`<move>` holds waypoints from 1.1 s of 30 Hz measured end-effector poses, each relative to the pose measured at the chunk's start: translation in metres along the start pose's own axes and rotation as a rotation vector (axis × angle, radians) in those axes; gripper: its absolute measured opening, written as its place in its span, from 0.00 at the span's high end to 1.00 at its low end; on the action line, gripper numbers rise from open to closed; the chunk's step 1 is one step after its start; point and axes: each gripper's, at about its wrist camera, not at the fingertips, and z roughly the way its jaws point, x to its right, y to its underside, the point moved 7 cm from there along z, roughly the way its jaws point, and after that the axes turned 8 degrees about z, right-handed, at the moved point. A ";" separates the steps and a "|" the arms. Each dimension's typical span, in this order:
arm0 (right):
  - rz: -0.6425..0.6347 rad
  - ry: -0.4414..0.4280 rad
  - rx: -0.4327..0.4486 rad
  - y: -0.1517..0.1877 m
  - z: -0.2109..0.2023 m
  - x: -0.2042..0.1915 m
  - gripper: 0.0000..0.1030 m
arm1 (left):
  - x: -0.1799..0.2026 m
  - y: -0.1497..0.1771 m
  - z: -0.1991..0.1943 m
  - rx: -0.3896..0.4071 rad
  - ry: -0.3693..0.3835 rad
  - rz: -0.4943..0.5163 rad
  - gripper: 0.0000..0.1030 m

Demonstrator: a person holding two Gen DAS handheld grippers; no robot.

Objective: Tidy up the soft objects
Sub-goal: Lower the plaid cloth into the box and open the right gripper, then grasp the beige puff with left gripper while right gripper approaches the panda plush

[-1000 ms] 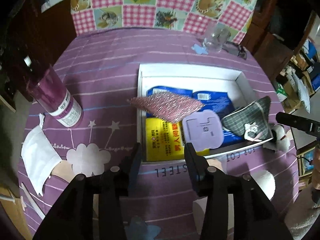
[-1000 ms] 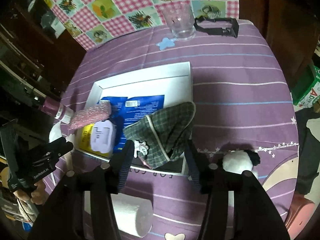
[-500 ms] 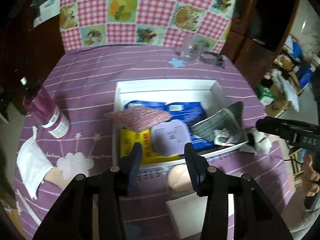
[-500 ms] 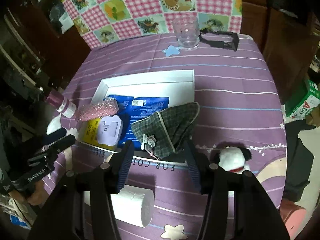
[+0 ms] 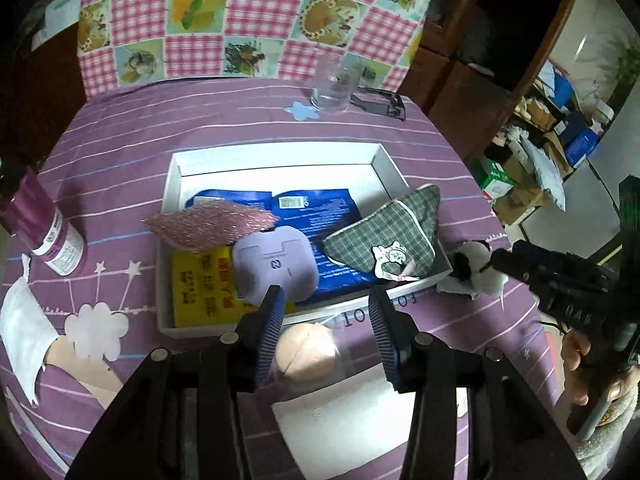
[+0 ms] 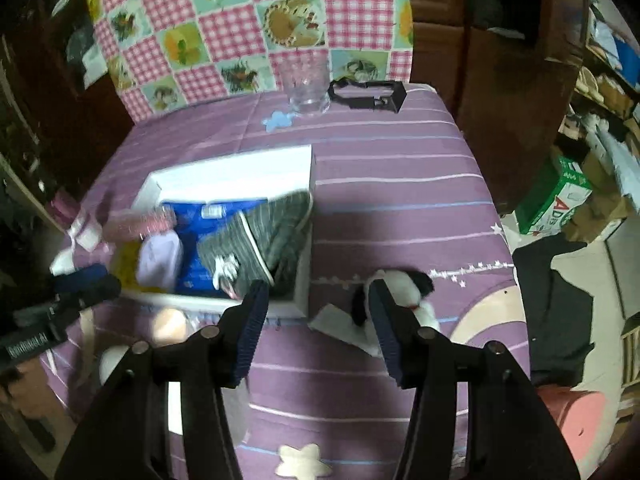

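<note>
Bottle [image 5: 48, 236] with the magenta label sits far left on the purple tablecloth [image 5: 248, 120], with a white face mask [image 5: 24, 332] lying just below it in the left wrist view. Next over is the white box [image 5: 276, 152], already holding a pink glittery pouch [image 5: 212, 222] hanging over its left wall, a lilac pad [image 5: 272, 268], blue and yellow packets, and a plaid pouch [image 5: 394, 232] draped on the right corner.

Compared with a second ago, both cameras have pulled back from the box. The left gripper [image 5: 326, 308] now hovers over a peach-coloured soft ball [image 5: 306, 350] just outside the box's near wall, fingers spread with nothing between them. Beside that ball there's a white roll [image 5: 352, 428], which wasn't in the left view before.

Further right, the small black-and-white plush [image 6: 394, 288] lies on the cloth right of the box, not touching it. The right gripper [image 6: 316, 312] has swung over toward it; its jaws are apart and empty, the right finger crossing in front of the toy.

My guess: box items are done, and the ball and plush are the leftovers each hand is lining up for.
</note>
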 end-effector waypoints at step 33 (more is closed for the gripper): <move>0.043 -0.159 -0.145 0.038 0.042 -0.003 0.48 | -0.011 0.044 0.088 -0.360 0.000 -0.114 0.22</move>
